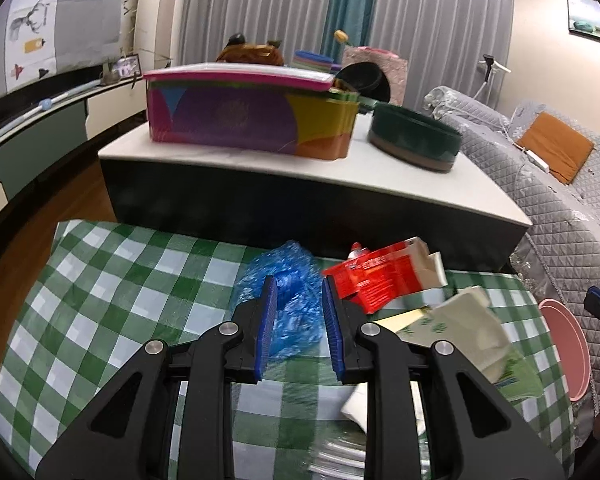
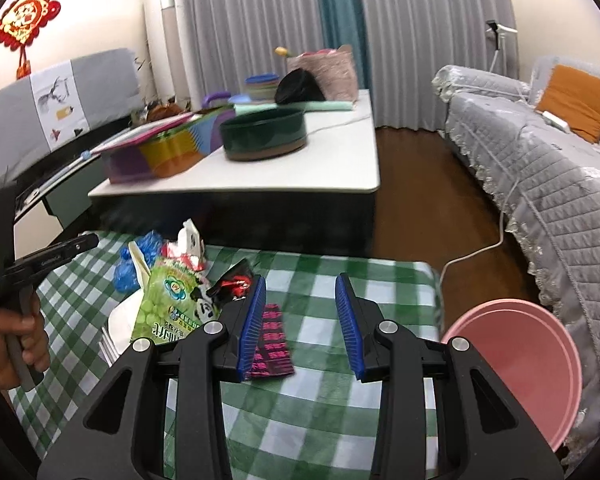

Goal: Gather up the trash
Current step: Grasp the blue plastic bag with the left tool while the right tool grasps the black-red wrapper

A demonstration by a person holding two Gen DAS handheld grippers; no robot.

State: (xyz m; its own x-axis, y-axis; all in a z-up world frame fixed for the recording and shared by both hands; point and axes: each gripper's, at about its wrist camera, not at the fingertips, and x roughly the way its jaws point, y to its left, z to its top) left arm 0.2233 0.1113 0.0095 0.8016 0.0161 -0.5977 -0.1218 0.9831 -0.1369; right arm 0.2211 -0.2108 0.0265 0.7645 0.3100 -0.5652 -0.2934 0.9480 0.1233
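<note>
Left wrist view: my left claw [image 1: 299, 312] points down over the table [image 1: 100, 280], which carries a green-and-white check cloth. The jaws stand a narrow gap apart. A crumpled blue plastic bag [image 1: 288, 280] lies in and beyond that gap; whether the pads [image 1: 269, 320] press it I cannot tell. At 1 o'clock from the claw lies a red packet [image 1: 376, 276], just beside the right pad. At 3 o'clock lies a pale paper wrapper with green print [image 1: 460, 328], and at 5 o'clock some clear plastic pieces [image 1: 336, 456]. A pink bin [image 1: 568, 344] stands off the table's right edge. Beyond, at 12 o'clock, a low white-topped coffee table [image 1: 240, 160] bears a multicoloured box [image 1: 252, 120] and a dark green round tin [image 1: 416, 140].

Right wrist view: my right claw [image 2: 300, 320] is released, jaws apart with nothing gripped. A black wrapper with pink print [image 2: 272, 340] lies flat on the cloth between the jaws, against the left pad [image 2: 252, 320]. At 10 o'clock lie a black-and-red wrapper [image 2: 236, 282] and a green snack bag with a panda print [image 2: 172, 300]; the blue bag sits farther out at 10 o'clock. The pink bin stands at 3 o'clock, beside the table. At 9 o'clock my left hand [image 2: 8, 344] holds the other claw's handle.
</note>
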